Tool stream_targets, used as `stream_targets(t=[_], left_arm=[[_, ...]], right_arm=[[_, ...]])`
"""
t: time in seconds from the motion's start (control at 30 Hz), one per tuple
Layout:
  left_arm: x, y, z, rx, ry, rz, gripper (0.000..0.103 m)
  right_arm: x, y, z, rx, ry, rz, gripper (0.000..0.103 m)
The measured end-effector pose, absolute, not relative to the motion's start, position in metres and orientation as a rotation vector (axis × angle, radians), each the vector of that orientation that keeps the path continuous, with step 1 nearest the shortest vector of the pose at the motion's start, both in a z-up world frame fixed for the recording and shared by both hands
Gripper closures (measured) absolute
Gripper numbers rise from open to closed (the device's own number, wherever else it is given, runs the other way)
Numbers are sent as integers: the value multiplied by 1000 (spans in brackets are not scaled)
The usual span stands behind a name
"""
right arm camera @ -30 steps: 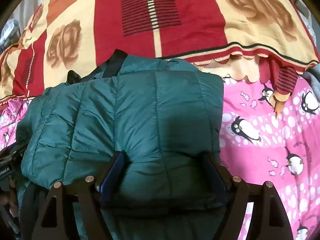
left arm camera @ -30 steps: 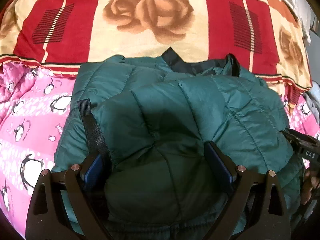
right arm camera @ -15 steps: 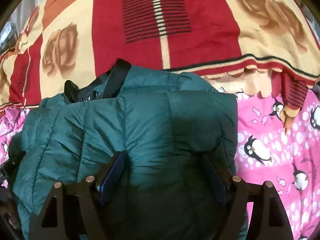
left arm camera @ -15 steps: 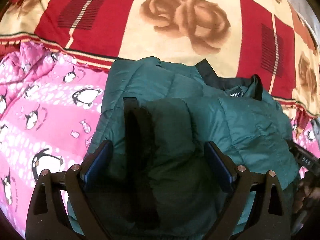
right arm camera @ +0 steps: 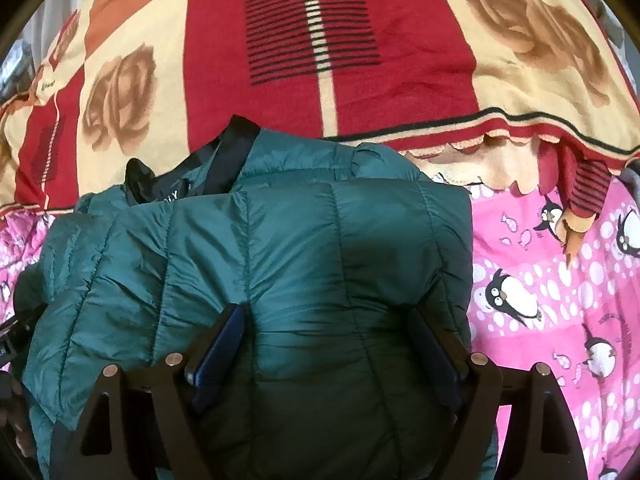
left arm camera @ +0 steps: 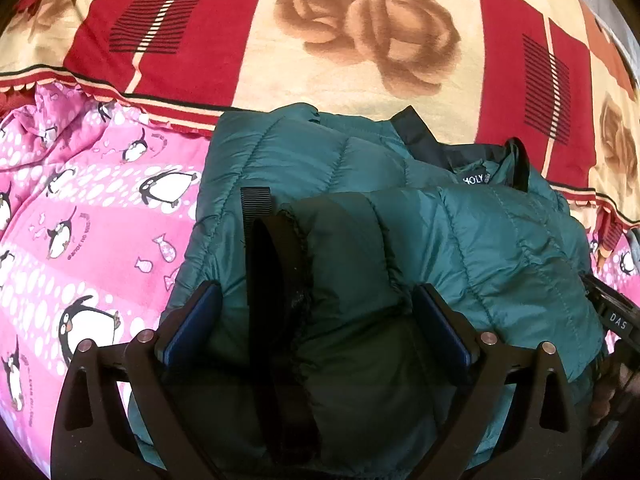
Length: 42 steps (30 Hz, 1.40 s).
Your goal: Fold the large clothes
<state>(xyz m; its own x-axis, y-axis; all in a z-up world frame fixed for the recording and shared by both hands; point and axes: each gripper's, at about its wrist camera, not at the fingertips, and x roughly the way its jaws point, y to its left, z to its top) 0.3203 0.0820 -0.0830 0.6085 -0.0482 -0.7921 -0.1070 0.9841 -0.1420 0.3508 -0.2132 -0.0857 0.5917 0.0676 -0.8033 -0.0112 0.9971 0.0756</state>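
Left wrist view shows a dark green quilted puffer jacket (left arm camera: pixel 500 248) lying folded on a bed, with its black collar (left arm camera: pixel 424 144) pointing away from the camera, toward the blanket, and its hem end hidden under the camera. Its long axis runs from near to far. A folded part with a black ribbed cuff strip (left arm camera: pixel 256 200) lies on top, between the fingers of the left gripper (left arm camera: pixel 316 320). The jaws of this gripper stand spread, and the blue pads (left arm camera: pixel 192 324) are at the two sides of the fold; it is not possible to say if they press on it.

In the right wrist view, the right gripper (right arm camera: pixel 324 348) has the puffy right side of the jacket (right arm camera: pixel 304 248) between its fingers. Its jaws are opening, and the far pad is partly sunk into the fabric.

The jacket rests on a pink penguin-print cover (left arm camera: pixel 92 240), and its collar end reaches onto a red and cream rose-pattern blanket (left arm camera: pixel 360 32). The room around the bed is almost not visible; only dim grey corners appear. At the right edge of the left view, a black part with the letters "DAS" (left arm camera: pixel 616 320) and blurred fingers (left arm camera: pixel 608 396) are cut off. The collar label (left arm camera: pixel 476 178) is only partly readable.
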Motion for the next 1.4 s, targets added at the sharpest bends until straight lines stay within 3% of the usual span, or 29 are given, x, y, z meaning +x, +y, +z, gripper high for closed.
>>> stream_targets(t=[0.27, 0.47, 0.73, 0.83, 0.9, 1.4], left_arm=[[320, 81, -84, -170, 914, 40, 6], [320, 81, -85, -171, 910, 35, 4], [320, 80, -87, -159, 912, 40, 4], [320, 80, -87, -159, 912, 37, 3], [320, 78, -88, -156, 912, 39, 3], [297, 91, -54, -206, 827, 41, 3]], right_arm=[[336, -192, -29, 140, 778, 141, 25], [350, -155, -76, 33, 942, 229, 24], [342, -153, -45, 77, 827, 233, 24], [348, -135, -73, 16, 954, 265, 23], [345, -133, -81, -6, 940, 246, 22], [296, -175, -16, 45, 795, 185, 23]])
